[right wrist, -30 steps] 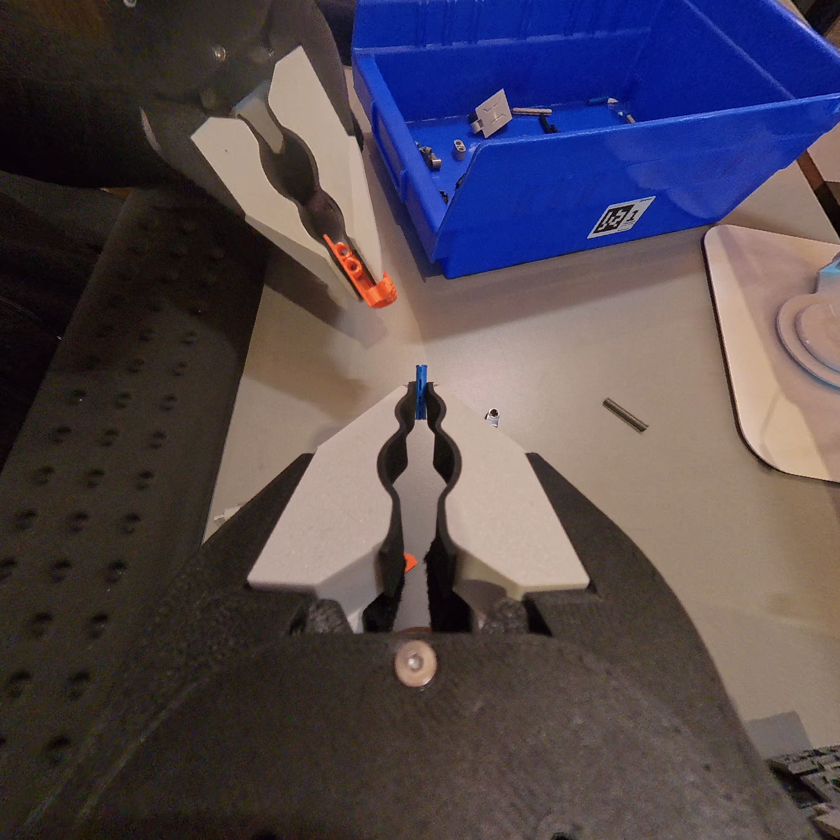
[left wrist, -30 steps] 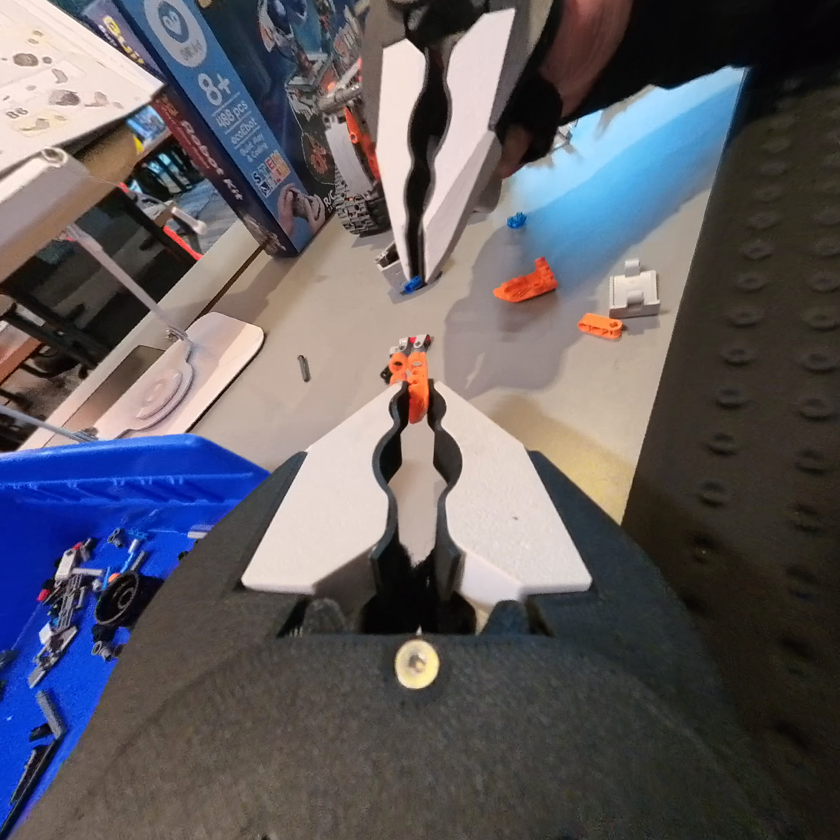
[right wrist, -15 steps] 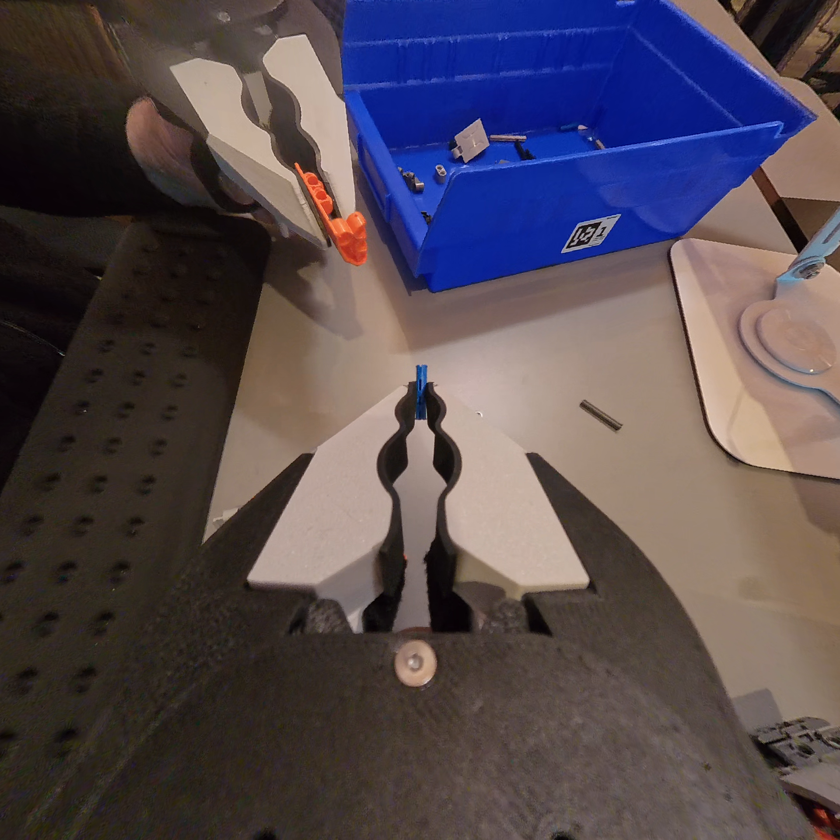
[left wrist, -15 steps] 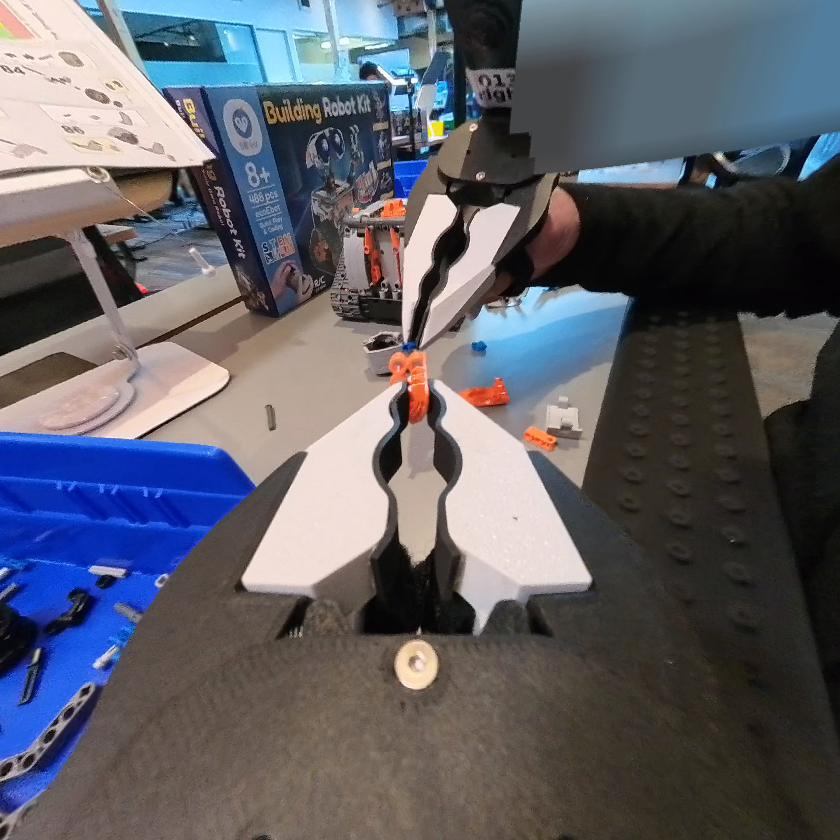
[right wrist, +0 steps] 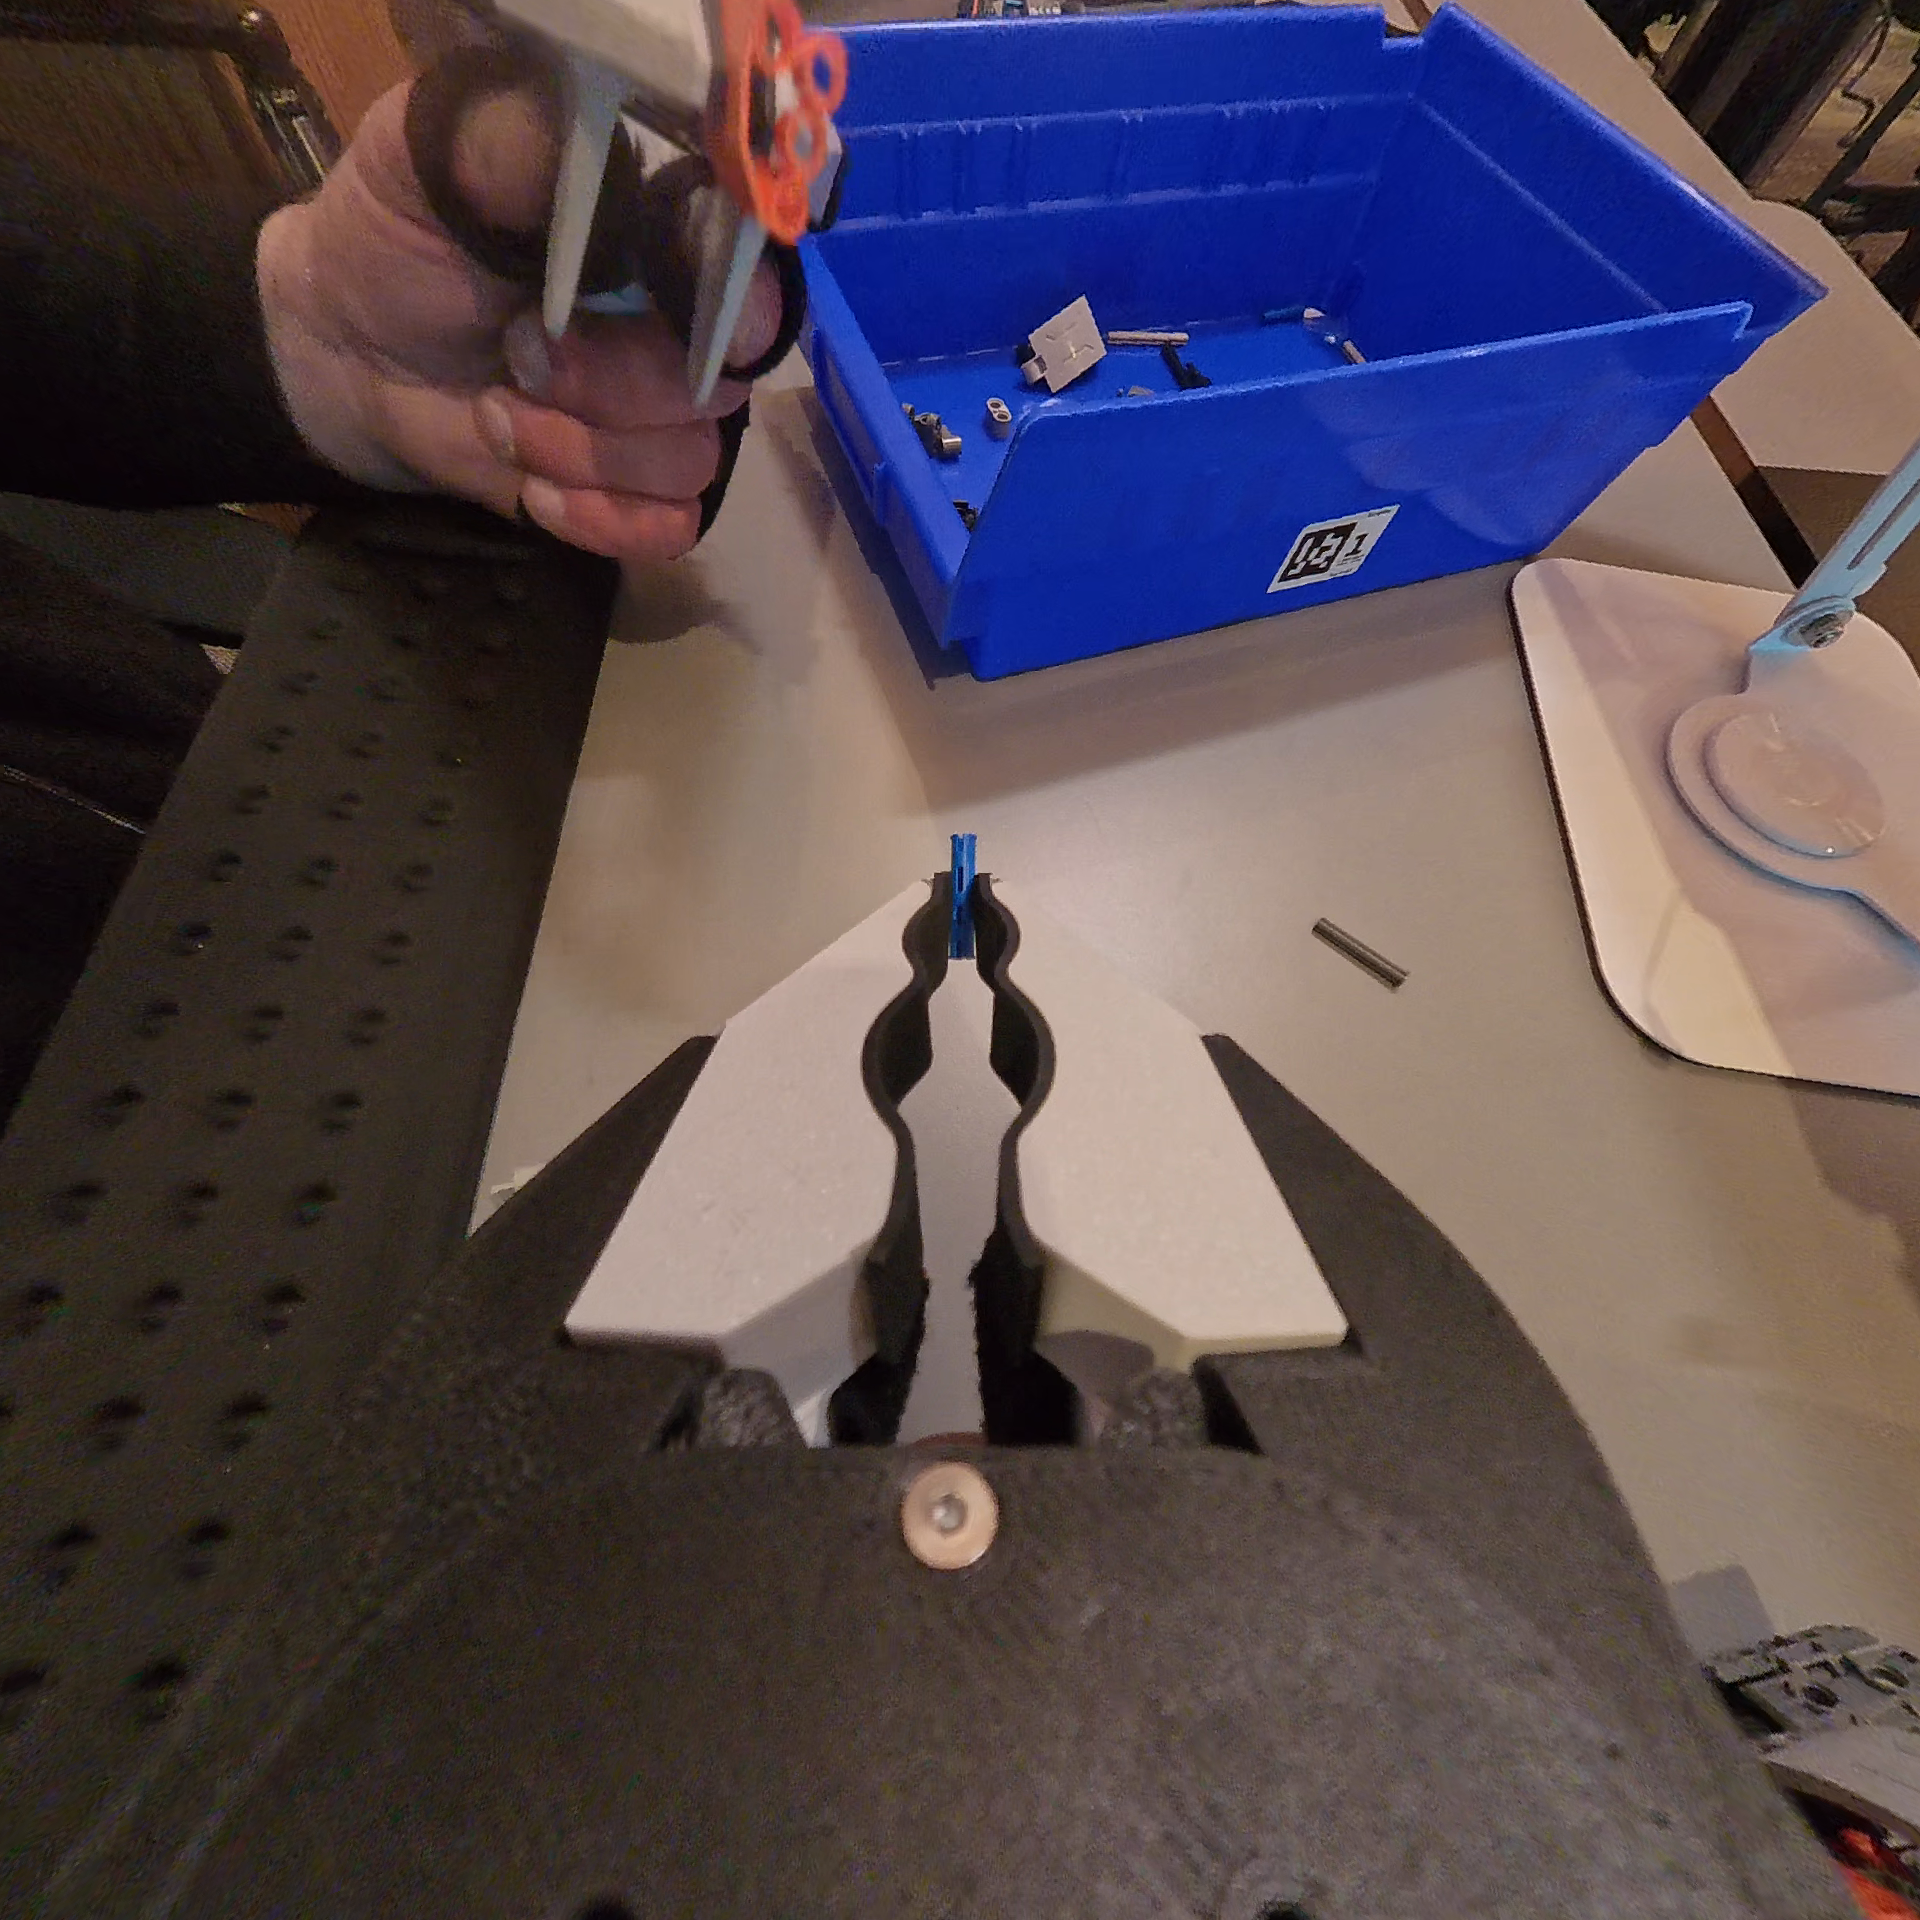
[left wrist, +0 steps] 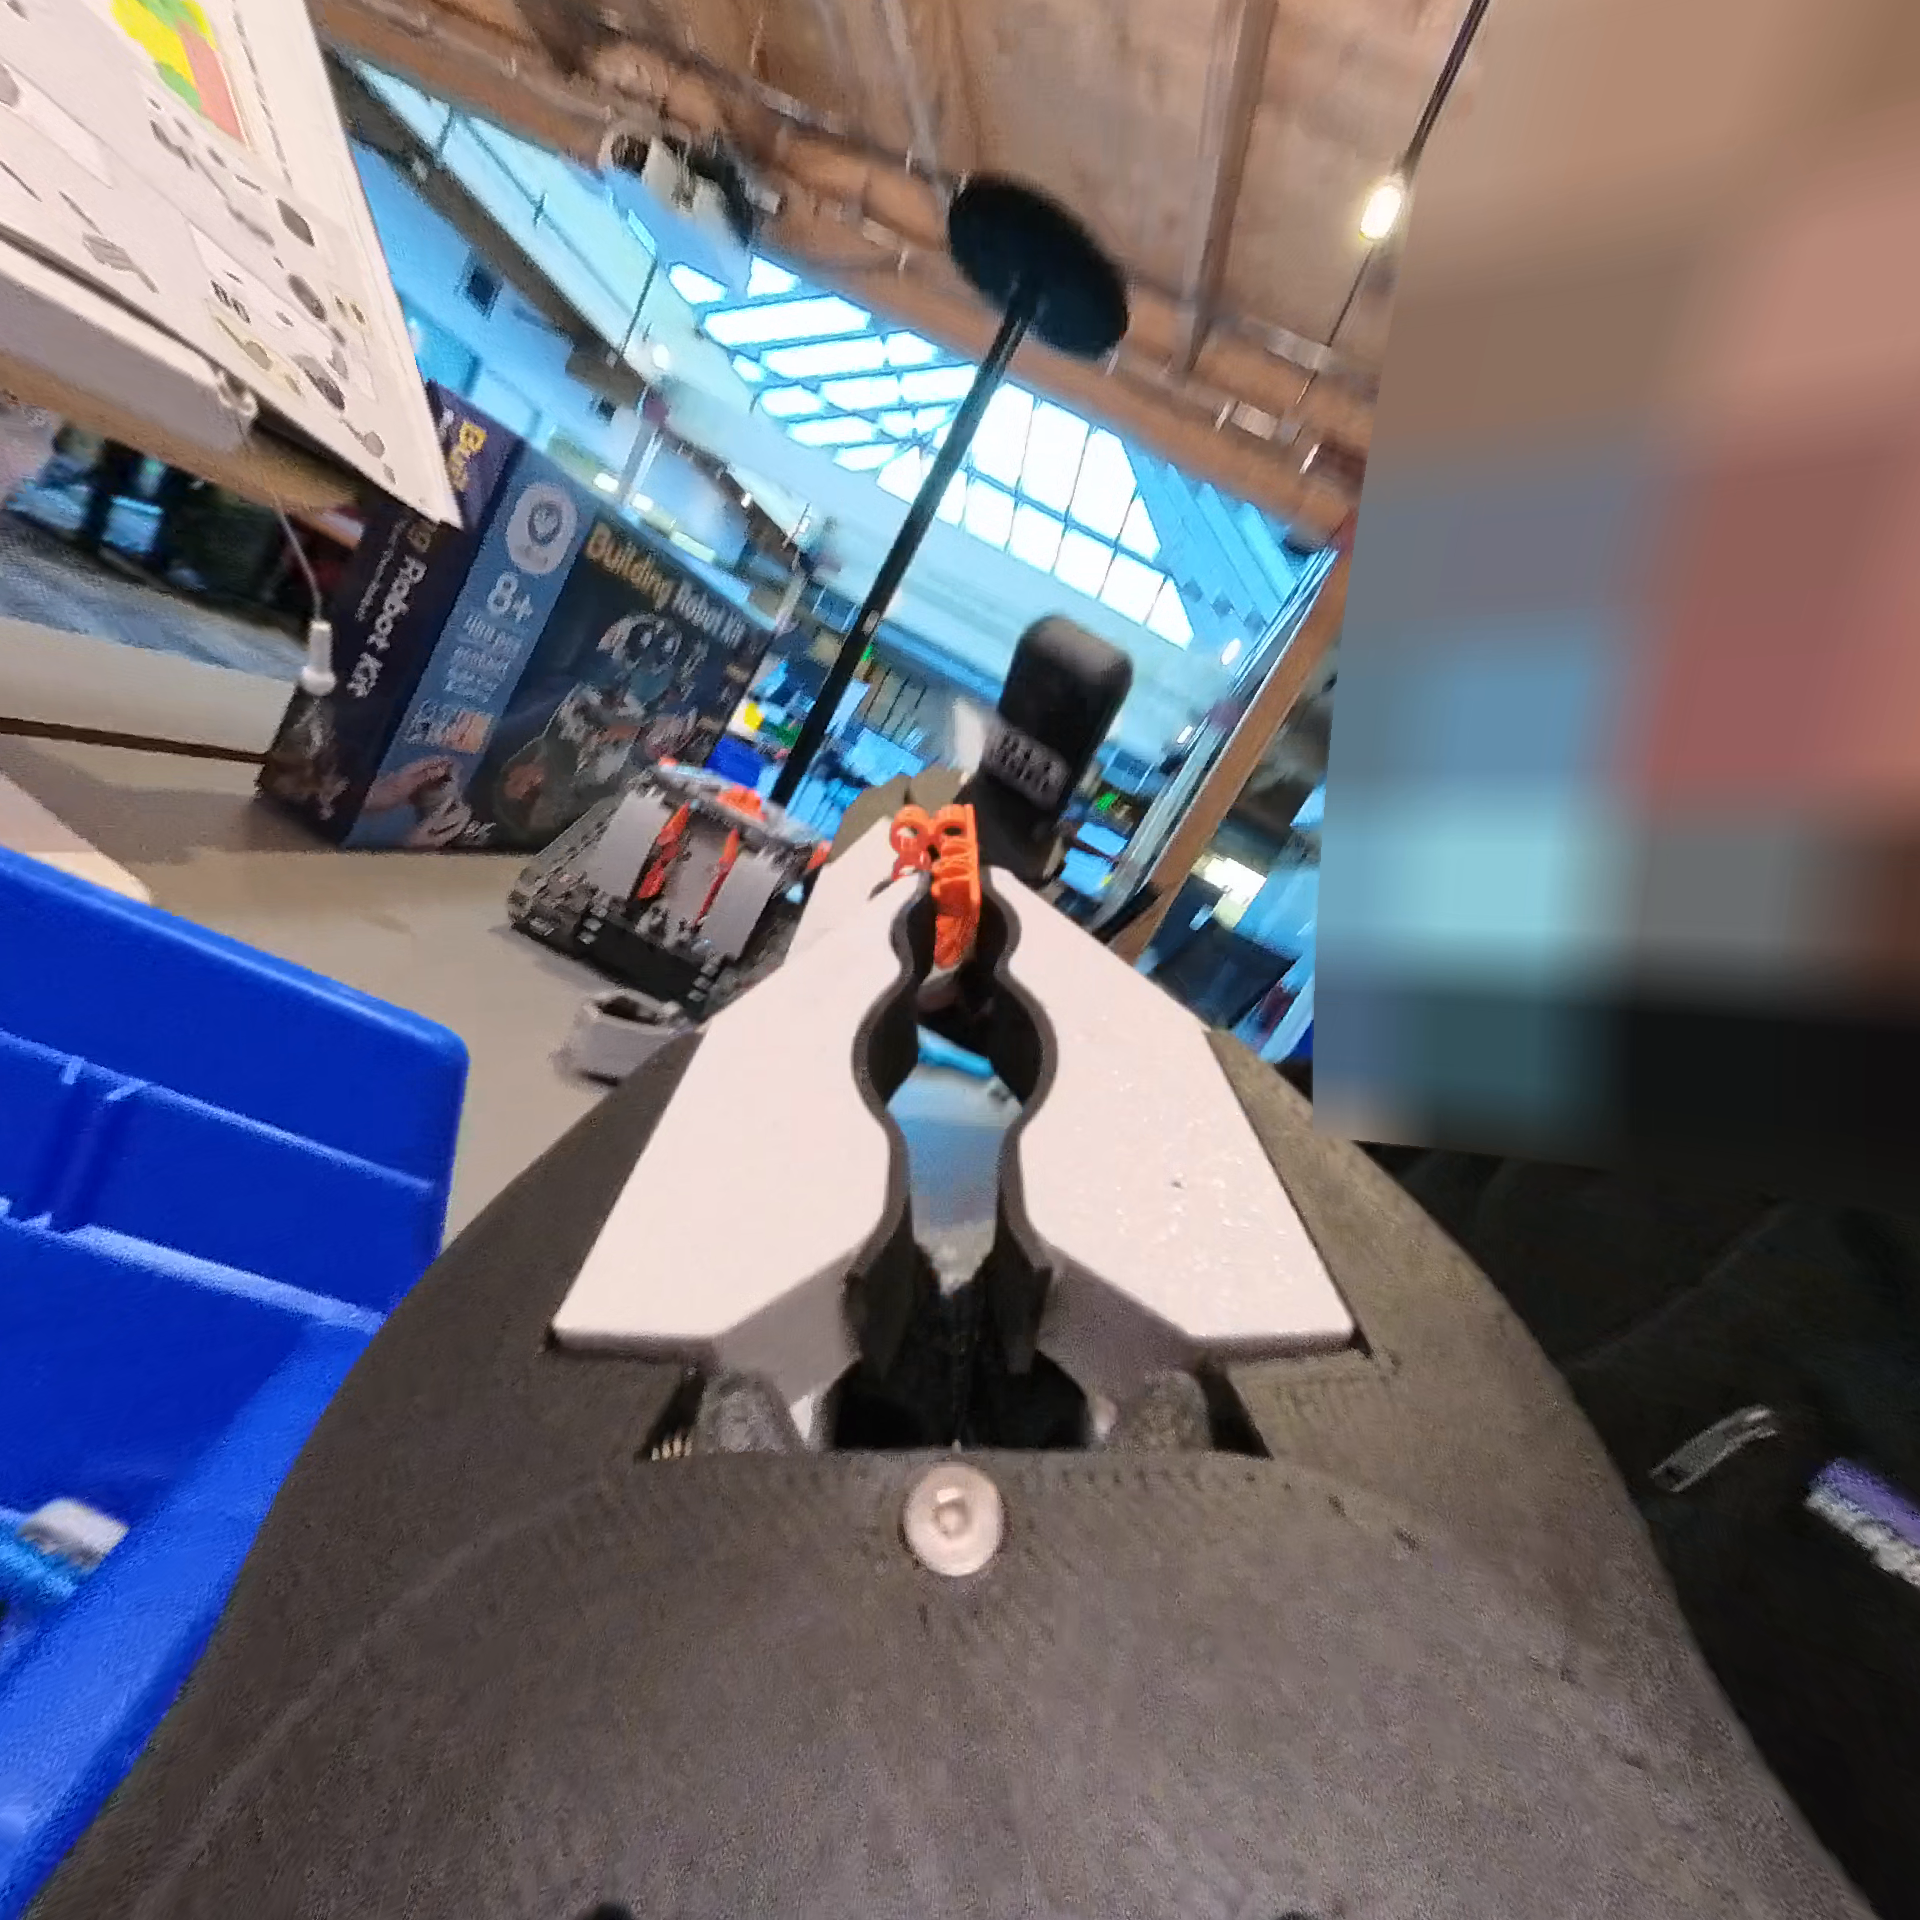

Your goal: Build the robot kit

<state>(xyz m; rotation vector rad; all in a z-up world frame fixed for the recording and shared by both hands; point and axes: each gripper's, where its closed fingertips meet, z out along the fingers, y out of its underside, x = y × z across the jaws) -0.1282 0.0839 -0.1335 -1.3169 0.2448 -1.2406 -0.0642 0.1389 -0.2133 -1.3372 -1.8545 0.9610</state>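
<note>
The left gripper (left wrist: 940,883) is clamping its white fingers (left wrist: 758,1101) on a small orange perforated plastic building piece (left wrist: 948,873), which is sticking out past the fingertips and is being held well above the table, tilted upward toward the ceiling. The right gripper (right wrist: 961,899) is pinching its fingers (right wrist: 769,1143) together on a slim blue plastic pin (right wrist: 963,896) that is pointing forward, low over the grey table (right wrist: 1143,831). In the right wrist view the left gripper (right wrist: 764,156) is appearing blurred at upper left, gripped by a bare hand (right wrist: 436,353), well apart from the blue pin. Beyond the fingers, an open blue plastic bin (right wrist: 1299,343) is holding scattered small grey parts, a short dark rod (right wrist: 1359,951) is lying on the table, and a white stand base (right wrist: 1714,810) is sitting at the right. A tracked toy robot model (left wrist: 665,883) and a dark blue printed box (left wrist: 499,665) are standing farther back.
</note>
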